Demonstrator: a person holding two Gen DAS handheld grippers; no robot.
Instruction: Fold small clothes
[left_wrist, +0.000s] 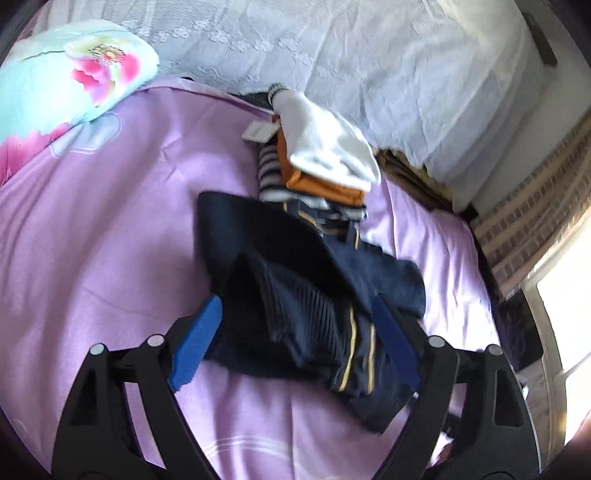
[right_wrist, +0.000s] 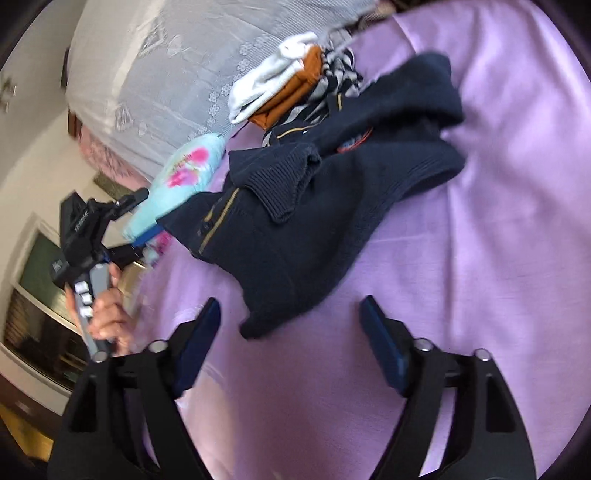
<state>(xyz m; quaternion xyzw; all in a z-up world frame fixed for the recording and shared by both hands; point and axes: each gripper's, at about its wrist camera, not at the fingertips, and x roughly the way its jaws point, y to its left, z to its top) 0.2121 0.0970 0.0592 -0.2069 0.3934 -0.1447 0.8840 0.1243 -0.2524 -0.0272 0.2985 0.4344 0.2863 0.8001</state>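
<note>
The dark navy knitted sweater with thin gold stripes (right_wrist: 314, 206) lies rumpled in the middle of the lilac bedsheet (right_wrist: 498, 240), half gathered and not yet flat. Its ribbed collar (right_wrist: 280, 181) is flipped over on top, and a small round badge (right_wrist: 354, 142) shows near the far end. In the right wrist view its long axis runs from the near hem, just ahead of the right gripper (right_wrist: 290, 325), away toward the stack of folded small clothes (right_wrist: 295, 92); its far sleeve touches that stack, which I take to be the finished items, white on top, then orange, then striped.

The left gripper (left_wrist: 295, 332) has its blue pads spread wide on either side of a bunched part of the sweater, the cloth sitting between them but not pinched; it looks placed to take hold of that edge. The right gripper's tongs are likewise spread, hovering over bare sheet just short of the hem, gripping nothing. A hand (right_wrist: 109, 314) holds the left tool's handle at the side.

Beyond lie a turquoise flowered pillow (left_wrist: 70, 70) and a white lace-patterned cover (left_wrist: 369, 55).
</note>
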